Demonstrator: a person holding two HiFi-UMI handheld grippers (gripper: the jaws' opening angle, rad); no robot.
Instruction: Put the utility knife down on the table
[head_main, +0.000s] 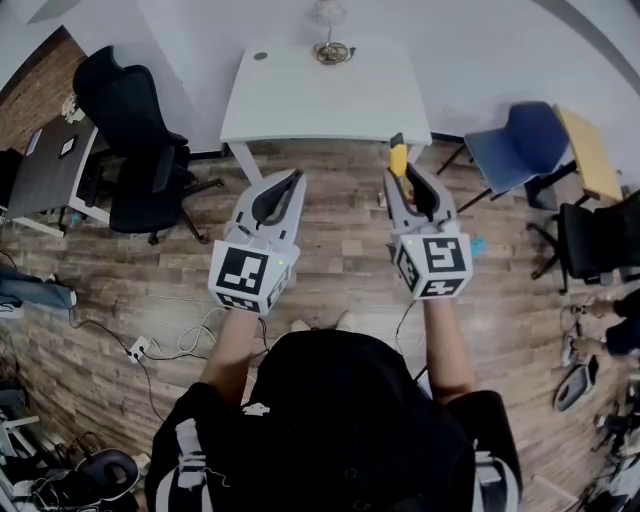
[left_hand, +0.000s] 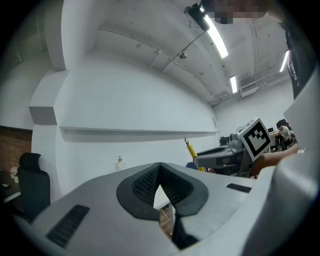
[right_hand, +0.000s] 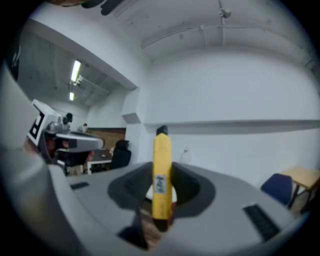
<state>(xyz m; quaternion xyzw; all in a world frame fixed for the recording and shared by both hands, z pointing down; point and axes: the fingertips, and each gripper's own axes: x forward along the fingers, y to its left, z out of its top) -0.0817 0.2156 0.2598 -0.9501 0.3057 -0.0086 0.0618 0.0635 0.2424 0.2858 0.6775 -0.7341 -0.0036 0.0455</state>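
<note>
At the far left a dark desk is cut off by the frame edge, and a black office chair stands beside it on the wooden floor, where a white power strip lies among loose cables. The left tool is held level with its ribbed pads meeting at the tips and nothing between them. Its marker cube bears only black and white square patterns, no words. Ahead stands the white bench; a small object sits at its far edge, perhaps an ornament, though it is too small to tell. The right tool is also level, and its jaws are clamped on the yellow utility knife. The knife stands on end between them with its black tip uppermost. It hangs in the air above the floor, well apart from the bench. A small white sticker on the knife's yellow body carries dark print that is too blurred to read, and the knife's lower end is lost behind the jaws. The right tool's cube shows the same kind of square marker. To the right are a blue chair and a yellow-topped table, both partly cut off.
</note>
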